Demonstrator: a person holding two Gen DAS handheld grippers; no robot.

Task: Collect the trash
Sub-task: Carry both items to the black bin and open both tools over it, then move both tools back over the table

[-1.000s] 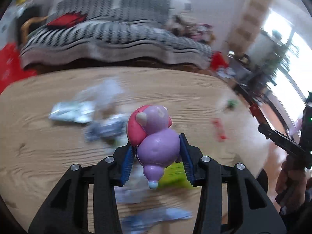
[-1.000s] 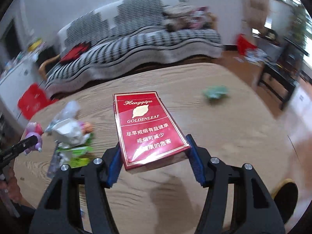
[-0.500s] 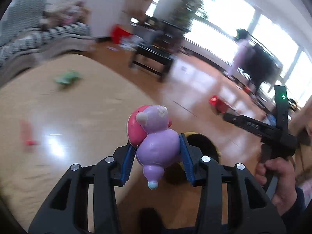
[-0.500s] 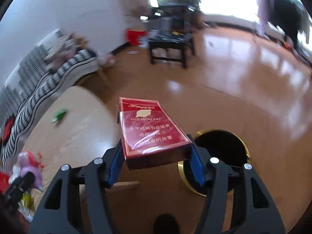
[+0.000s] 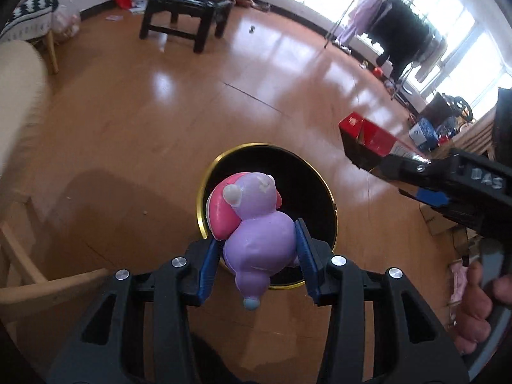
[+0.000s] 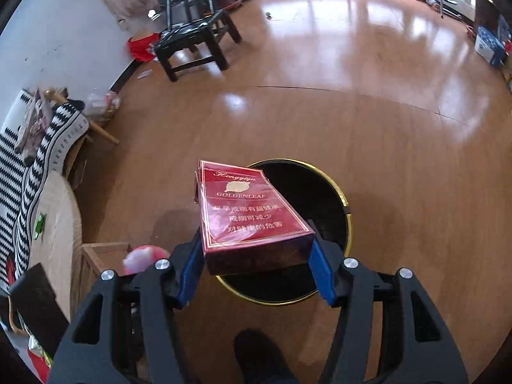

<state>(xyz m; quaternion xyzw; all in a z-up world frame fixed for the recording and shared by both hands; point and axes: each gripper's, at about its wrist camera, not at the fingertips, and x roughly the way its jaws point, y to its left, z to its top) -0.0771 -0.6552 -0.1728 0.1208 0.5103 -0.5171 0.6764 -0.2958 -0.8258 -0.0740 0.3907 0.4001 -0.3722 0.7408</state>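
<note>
Your left gripper (image 5: 257, 249) clamps a purple-and-pink squishy plastic toy (image 5: 252, 224); your right gripper (image 6: 256, 264) pinches a red cardboard cigarette pack (image 6: 249, 211). Both hang over the black gold-rimmed round bin (image 5: 307, 185). Neither's dropped yet. One green scrap (image 6: 40, 222) left on the pale wooden table (image 6: 59, 224).

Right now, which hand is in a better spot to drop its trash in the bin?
Probably the left. Its purple toy hangs right over the bin opening. The right gripper's red box covers the bin's near rim.
</note>
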